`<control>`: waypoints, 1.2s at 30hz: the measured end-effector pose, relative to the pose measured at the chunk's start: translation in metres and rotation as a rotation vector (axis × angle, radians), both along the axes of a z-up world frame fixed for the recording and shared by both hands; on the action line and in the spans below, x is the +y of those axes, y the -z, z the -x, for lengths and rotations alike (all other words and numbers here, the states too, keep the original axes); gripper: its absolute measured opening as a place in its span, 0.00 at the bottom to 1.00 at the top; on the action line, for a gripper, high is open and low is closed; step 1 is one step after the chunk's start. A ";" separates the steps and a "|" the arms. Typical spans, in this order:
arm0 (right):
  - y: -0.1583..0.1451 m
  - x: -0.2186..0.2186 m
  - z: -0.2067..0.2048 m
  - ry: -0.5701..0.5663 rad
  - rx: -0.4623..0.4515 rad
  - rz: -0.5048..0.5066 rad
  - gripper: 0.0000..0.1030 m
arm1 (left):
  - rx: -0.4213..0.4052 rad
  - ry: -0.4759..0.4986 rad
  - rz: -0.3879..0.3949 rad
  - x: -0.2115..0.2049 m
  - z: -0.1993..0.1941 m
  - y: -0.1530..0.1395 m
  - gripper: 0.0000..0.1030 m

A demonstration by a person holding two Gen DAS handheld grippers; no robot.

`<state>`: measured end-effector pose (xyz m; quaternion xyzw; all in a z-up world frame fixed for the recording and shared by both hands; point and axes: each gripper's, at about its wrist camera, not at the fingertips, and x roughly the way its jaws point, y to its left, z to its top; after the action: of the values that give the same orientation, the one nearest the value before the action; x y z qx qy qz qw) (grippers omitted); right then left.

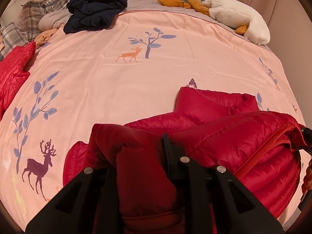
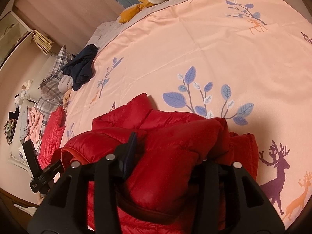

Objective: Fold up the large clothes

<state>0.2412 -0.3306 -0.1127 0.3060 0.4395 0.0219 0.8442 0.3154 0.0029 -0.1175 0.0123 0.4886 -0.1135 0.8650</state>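
The red puffer jacket (image 1: 224, 128) lies near the front edge of the bed (image 1: 136, 81), already doubled into a thick bundle with its collar toward the pillows. The left tongs (image 1: 144, 156) are clamped on a padded fold of it. The right tongs (image 2: 171, 156) stand partly apart with a thick fold between them; whether they grip it cannot be told. The fold looks nearly complete; squaring and setting aside likely remain. A navy garment (image 1: 95, 12), another red jacket (image 1: 13, 72) and a white plush toy (image 1: 237, 17) sit well apart, blocking nothing.
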 end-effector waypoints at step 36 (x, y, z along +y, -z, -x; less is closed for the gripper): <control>-0.019 0.003 0.013 -0.009 -0.048 -0.003 0.54 | -0.018 -0.032 0.063 0.006 0.017 -0.027 0.35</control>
<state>0.2284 -0.3276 -0.0934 0.3046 0.4203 0.0335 0.8541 0.2987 0.0093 -0.0906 -0.0217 0.4773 -0.1146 0.8710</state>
